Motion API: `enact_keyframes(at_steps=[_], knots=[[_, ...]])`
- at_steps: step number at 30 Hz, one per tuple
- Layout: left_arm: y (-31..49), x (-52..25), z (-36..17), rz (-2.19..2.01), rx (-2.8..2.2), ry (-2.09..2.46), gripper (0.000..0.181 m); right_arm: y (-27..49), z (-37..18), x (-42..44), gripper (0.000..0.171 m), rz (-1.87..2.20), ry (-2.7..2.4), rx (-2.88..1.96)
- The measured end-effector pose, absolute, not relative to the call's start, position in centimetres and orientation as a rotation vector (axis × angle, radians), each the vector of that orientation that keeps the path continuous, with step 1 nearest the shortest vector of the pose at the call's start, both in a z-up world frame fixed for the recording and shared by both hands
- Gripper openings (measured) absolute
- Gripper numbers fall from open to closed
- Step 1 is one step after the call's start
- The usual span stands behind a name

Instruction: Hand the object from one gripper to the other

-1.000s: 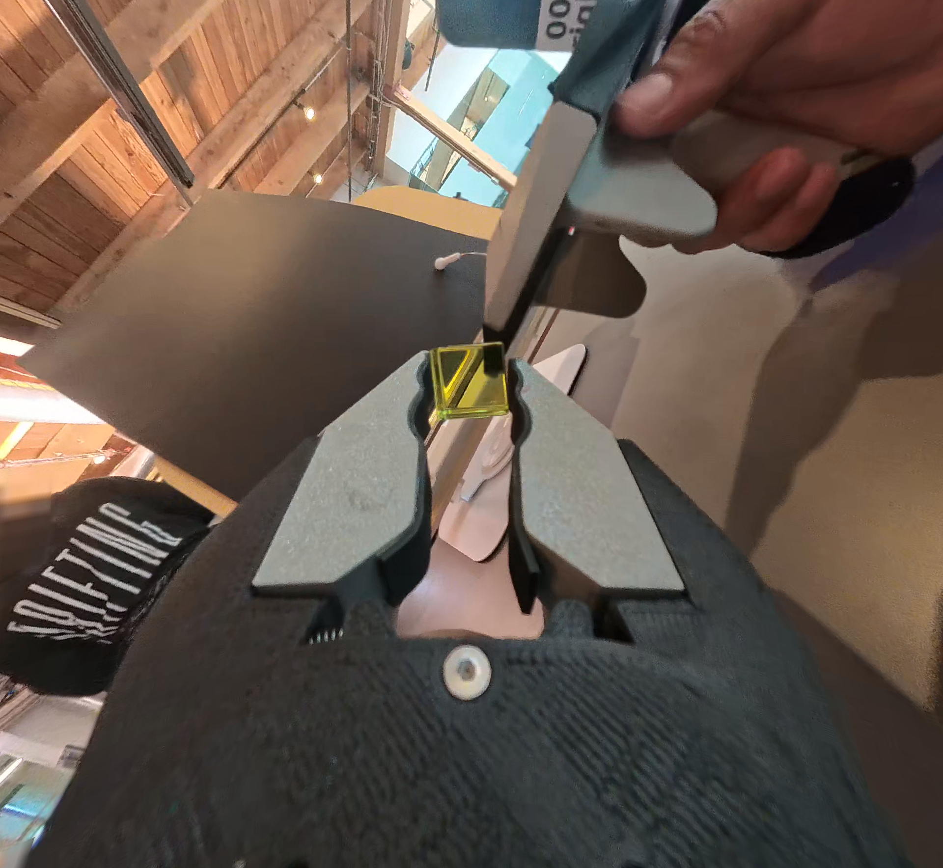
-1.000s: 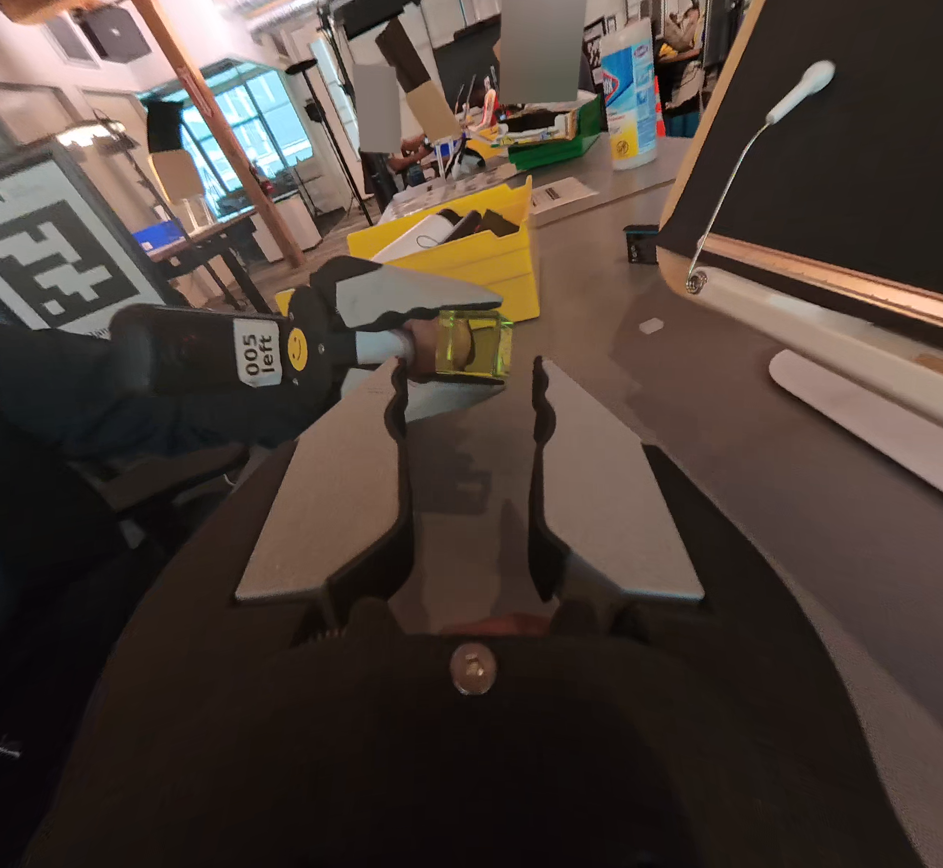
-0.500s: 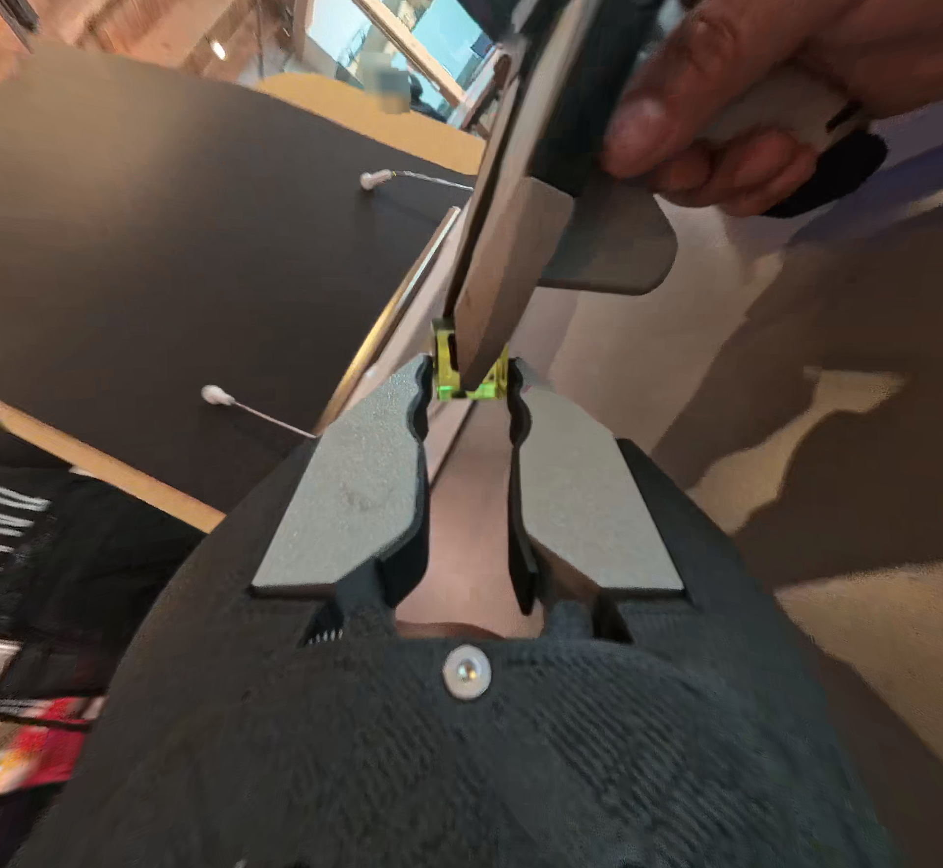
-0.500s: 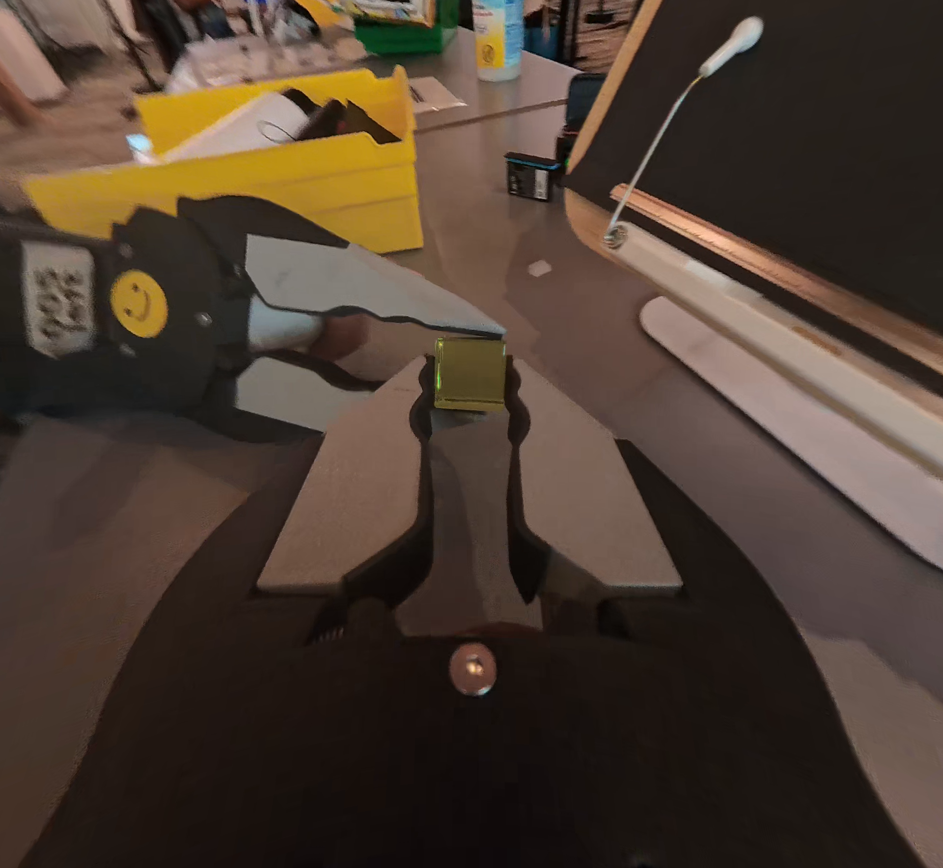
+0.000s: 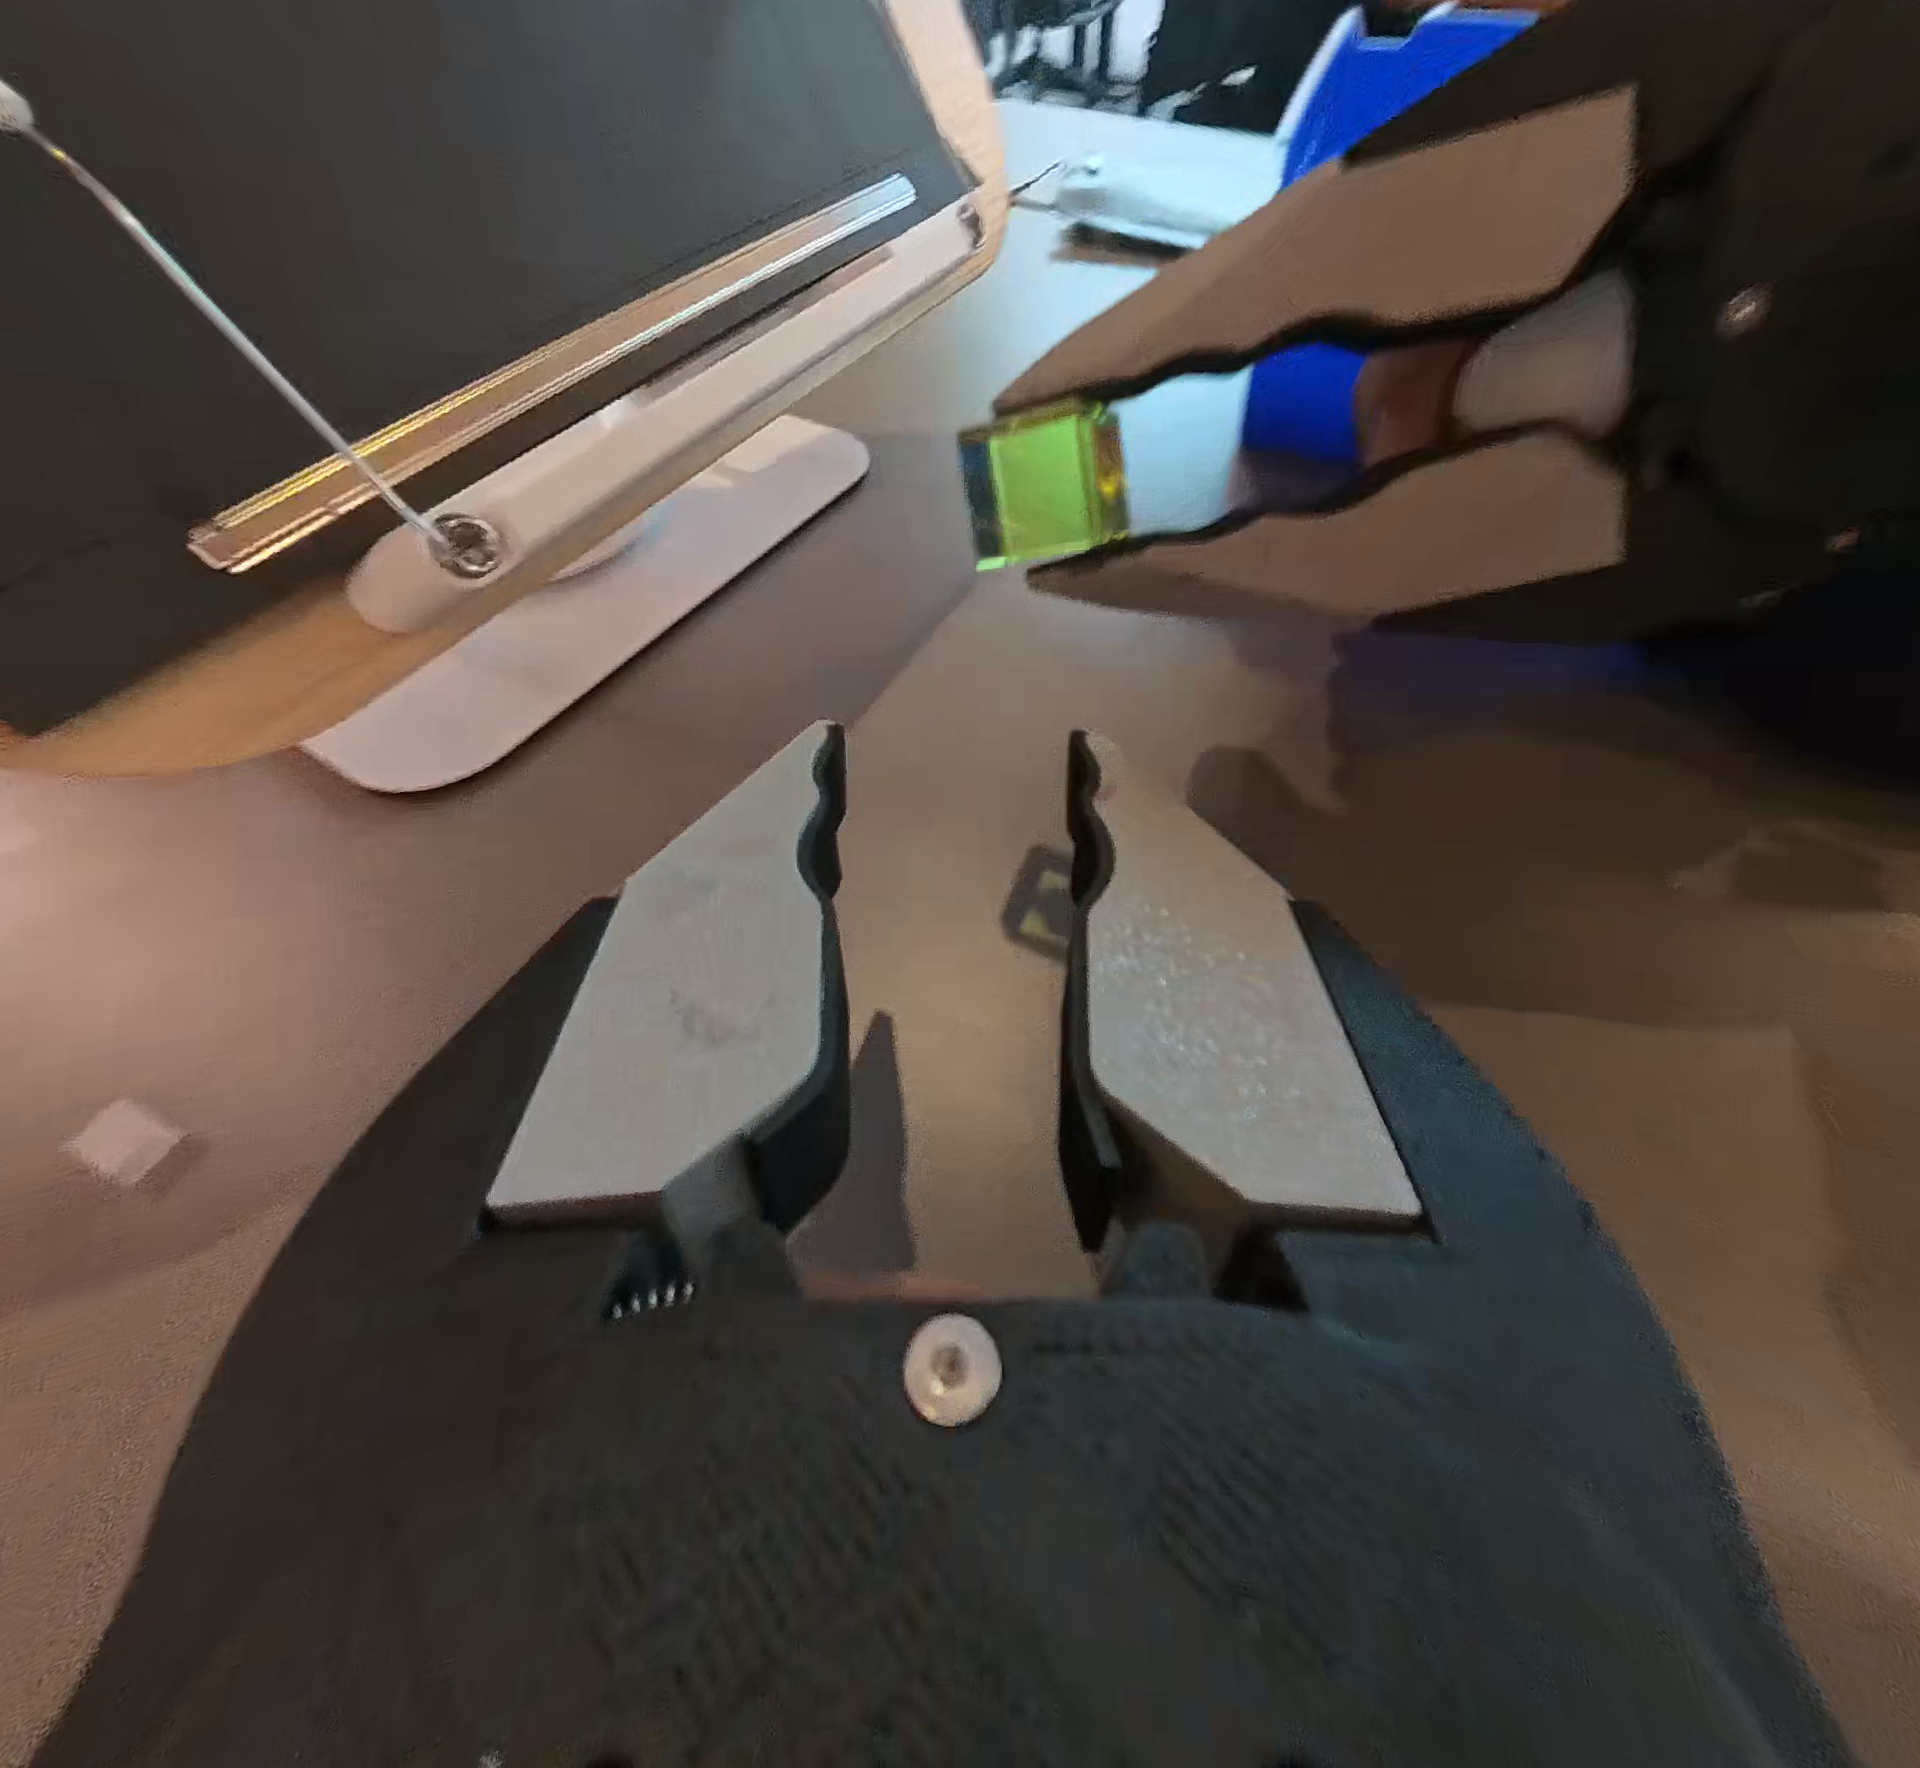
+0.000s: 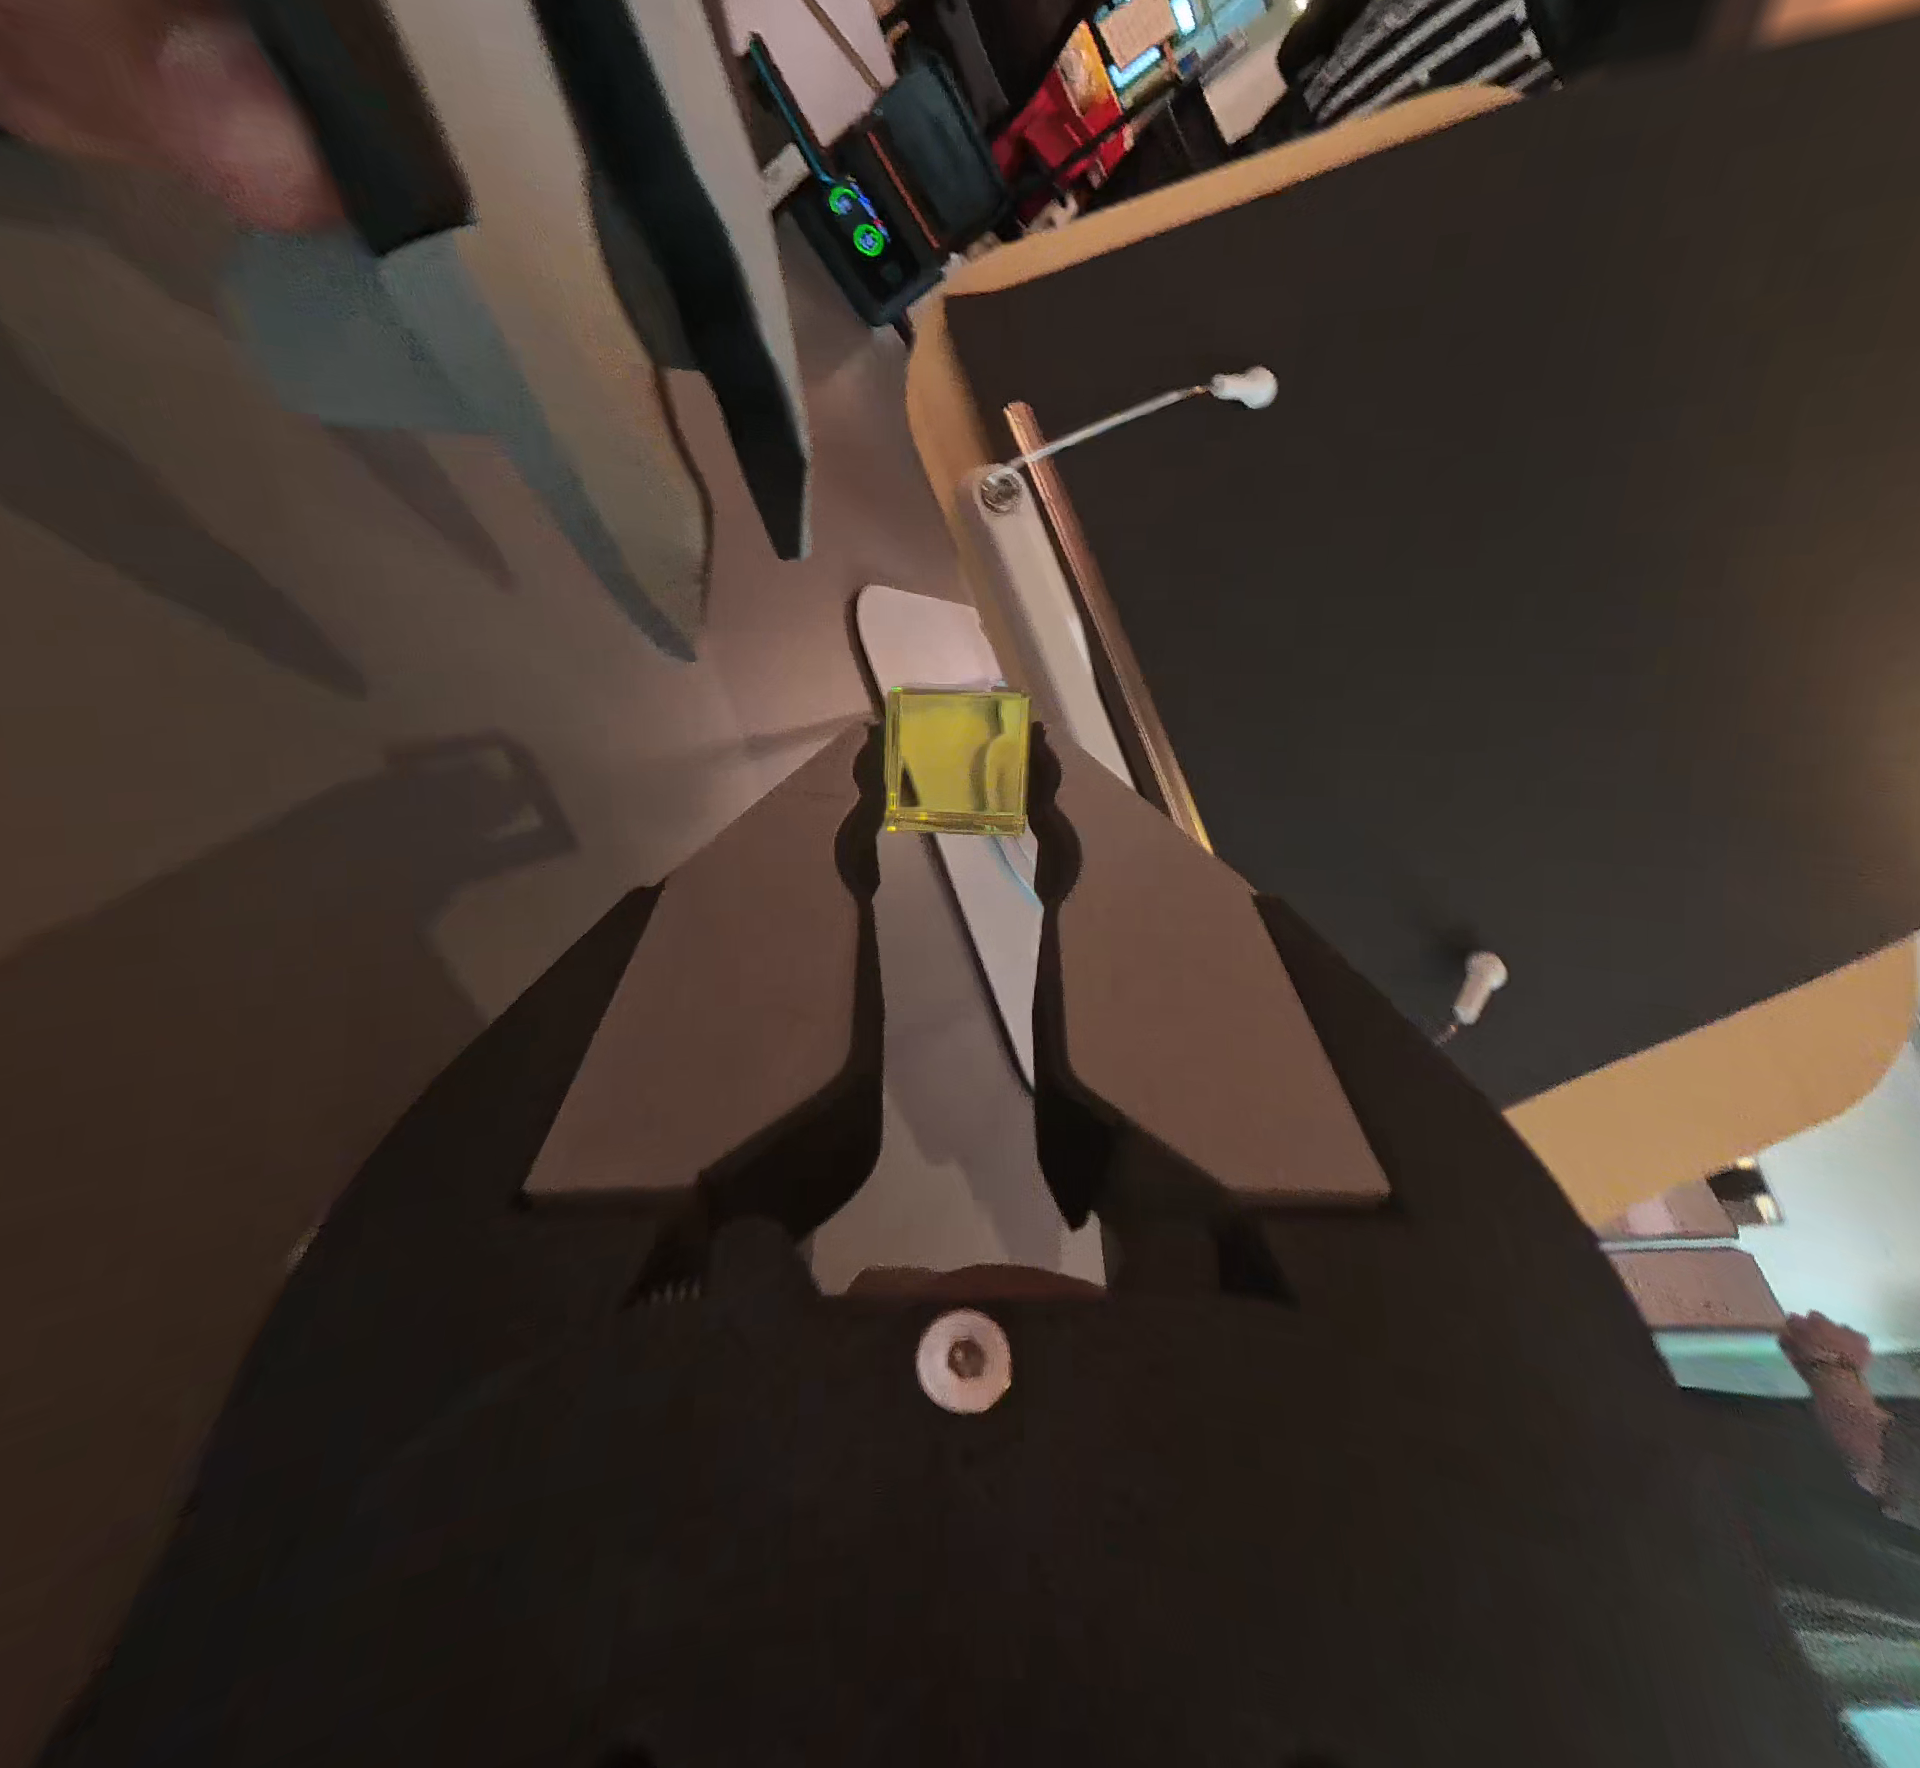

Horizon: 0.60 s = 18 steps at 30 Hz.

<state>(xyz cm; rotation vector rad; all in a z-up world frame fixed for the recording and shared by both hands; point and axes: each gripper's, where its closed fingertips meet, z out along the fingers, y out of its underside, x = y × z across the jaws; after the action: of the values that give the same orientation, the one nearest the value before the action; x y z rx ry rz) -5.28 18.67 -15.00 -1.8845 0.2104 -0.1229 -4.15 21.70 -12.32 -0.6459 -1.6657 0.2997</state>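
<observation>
The cube looks like clear yellow-green plastic or glass, glossy, with mirror-like reflections on its faces. The left gripper has fingers with matt grey, finely grainy faces and black rubbery wavy inner edges; its body is black with a ribbed, printed-looking texture and a shiny metal screw. The board is matt black with a pale wood edge, a polished metal strip and a smooth white stand. The bench is smooth and faintly reflective.
</observation>
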Motion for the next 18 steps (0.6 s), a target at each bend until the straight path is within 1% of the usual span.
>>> enact_keyframes(at_steps=[6, 13, 17, 18], knots=[[18.0, -2.7, -13.5, -0.454, -1.788, 0.21, 0.046, 20.6, -13.3, -4.3, 0.024, 0.279, -1.74, -0.566], [18.0, -2.6, -13.8, -0.491, -1.805, 0.188, 0.047, 18.1, -14.1, -4.4, 0.024, 0.315, -1.797, -0.436], [18.0, -2.4, -14.1, -0.506, -1.828, 0.18, 0.028, 16.3, -14.1, -4.3, 0.024, 0.362, -1.82, -0.397], [18.0, -2.4, -14.2, -0.522, -1.84, 0.171, 0.027, 16.1, -14.2, -4.3, 0.023, 0.362, -1.827, -0.398]])
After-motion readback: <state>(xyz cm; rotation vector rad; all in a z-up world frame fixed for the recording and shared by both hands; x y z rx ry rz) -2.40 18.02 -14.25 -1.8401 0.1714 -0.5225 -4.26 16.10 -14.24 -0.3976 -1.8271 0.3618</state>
